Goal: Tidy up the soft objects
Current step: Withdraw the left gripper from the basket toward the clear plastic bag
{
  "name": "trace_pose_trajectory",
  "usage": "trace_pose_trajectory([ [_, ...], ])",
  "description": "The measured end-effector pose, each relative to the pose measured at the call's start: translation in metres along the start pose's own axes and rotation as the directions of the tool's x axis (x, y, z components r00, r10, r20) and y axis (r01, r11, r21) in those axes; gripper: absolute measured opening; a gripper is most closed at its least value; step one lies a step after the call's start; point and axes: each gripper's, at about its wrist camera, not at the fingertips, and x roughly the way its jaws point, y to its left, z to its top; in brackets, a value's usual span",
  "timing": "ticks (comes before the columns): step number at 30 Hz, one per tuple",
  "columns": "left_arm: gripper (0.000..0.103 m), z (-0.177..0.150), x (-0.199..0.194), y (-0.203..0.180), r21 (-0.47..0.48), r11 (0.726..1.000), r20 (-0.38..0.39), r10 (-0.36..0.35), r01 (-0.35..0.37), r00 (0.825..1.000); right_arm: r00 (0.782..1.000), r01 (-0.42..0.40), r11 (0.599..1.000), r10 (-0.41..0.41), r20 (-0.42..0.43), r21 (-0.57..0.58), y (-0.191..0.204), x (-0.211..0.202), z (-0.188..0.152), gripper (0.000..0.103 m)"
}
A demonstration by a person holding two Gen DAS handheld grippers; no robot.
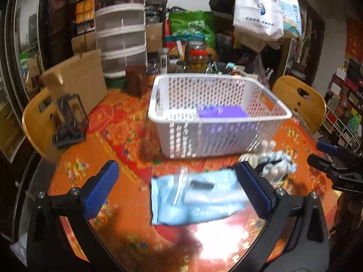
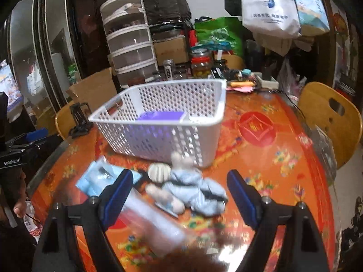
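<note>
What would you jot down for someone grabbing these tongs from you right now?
Left tongs: open, empty, hovering over the blue packet on the table.
Right tongs: open, empty, above the light-blue plush toy.
White basket holds one purple item; that counts as done.
Left to do: packet and plush toy still lie in front of the basket.

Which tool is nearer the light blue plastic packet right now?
Left. The left tool hangs open right over the light blue plastic packet; the right tool is open beside it, above the pale blue stuffed toy.
</note>
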Motion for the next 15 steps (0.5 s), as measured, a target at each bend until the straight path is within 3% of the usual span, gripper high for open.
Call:
trace_pose_trajectory([
  [9, 0.103, -0.056, 0.038, 0.013, -0.042, 0.999, -0.101, 0.006, -0.011, 0.995, 0.998, -0.016, 0.999, 0.018, -0.062, 0.039, 0.001, 0.013, -0.052, 0.084],
  [15, 0.103, -0.068, 0.058, 0.016, -0.053, 0.999, -0.138, -0.006, -0.001, 0.99, 0.993, -0.018, 0.999, 0.024, -0.118, 0.047, 0.004, 0.022, -0.076, 0.08],
])
